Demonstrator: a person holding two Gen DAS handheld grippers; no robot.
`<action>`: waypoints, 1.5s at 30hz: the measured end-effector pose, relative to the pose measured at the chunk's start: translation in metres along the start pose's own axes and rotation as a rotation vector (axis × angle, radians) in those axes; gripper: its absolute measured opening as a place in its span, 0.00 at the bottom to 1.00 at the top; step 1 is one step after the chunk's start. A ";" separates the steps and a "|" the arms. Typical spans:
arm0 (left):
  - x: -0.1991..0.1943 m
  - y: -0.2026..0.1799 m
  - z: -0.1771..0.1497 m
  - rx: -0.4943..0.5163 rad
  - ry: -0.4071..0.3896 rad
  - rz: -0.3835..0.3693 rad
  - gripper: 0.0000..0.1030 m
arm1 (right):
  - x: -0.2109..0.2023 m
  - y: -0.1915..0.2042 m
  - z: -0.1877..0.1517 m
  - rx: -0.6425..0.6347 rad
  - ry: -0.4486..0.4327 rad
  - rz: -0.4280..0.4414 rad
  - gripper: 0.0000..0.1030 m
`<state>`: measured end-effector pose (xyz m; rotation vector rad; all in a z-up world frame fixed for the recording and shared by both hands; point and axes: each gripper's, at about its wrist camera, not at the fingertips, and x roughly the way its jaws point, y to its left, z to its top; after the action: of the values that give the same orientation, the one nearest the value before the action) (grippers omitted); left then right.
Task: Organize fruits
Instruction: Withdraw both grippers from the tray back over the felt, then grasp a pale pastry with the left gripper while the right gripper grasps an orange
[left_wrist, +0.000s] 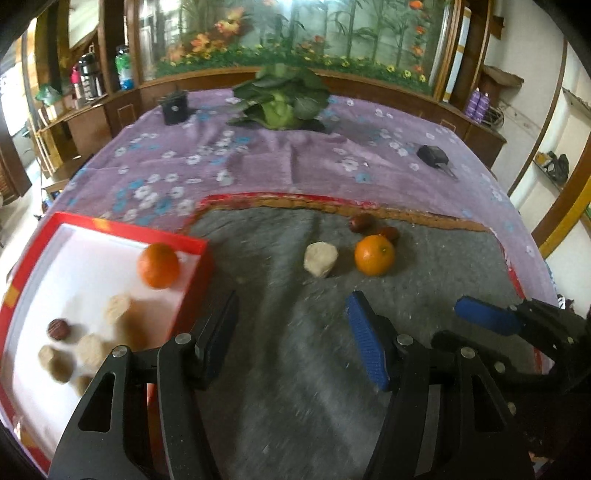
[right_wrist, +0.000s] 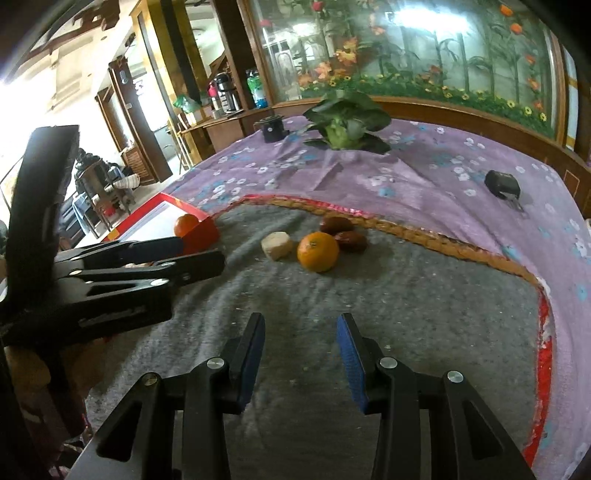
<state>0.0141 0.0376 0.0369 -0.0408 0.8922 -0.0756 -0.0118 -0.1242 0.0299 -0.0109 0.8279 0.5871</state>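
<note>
Left wrist: boxed orange (left_wrist: 158, 265), perhaps nuts.

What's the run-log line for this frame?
left gripper: open, empty | right gripper: open, empty | red box: holds one orange | loose orange on grey cloth

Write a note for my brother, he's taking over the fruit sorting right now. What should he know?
Left gripper: open, empty, near the red box.
Right gripper: open, empty, over the grey blanket.
Done: one orange, a dark red fruit and several pale pieces already lie in the box.
Left: the second orange, one pale piece and two dark red fruits on the blanket.
</note>
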 end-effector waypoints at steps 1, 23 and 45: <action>0.004 -0.003 0.002 0.007 0.006 -0.005 0.59 | 0.000 -0.003 0.000 0.005 -0.001 0.000 0.39; 0.053 -0.011 0.015 0.100 0.036 0.020 0.30 | 0.012 -0.017 0.006 0.021 0.026 0.022 0.40; 0.035 0.007 0.015 0.002 0.024 -0.061 0.29 | 0.072 -0.008 0.050 -0.023 0.061 -0.038 0.32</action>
<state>0.0480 0.0415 0.0188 -0.0650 0.9149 -0.1343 0.0642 -0.0839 0.0124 -0.0652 0.8784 0.5625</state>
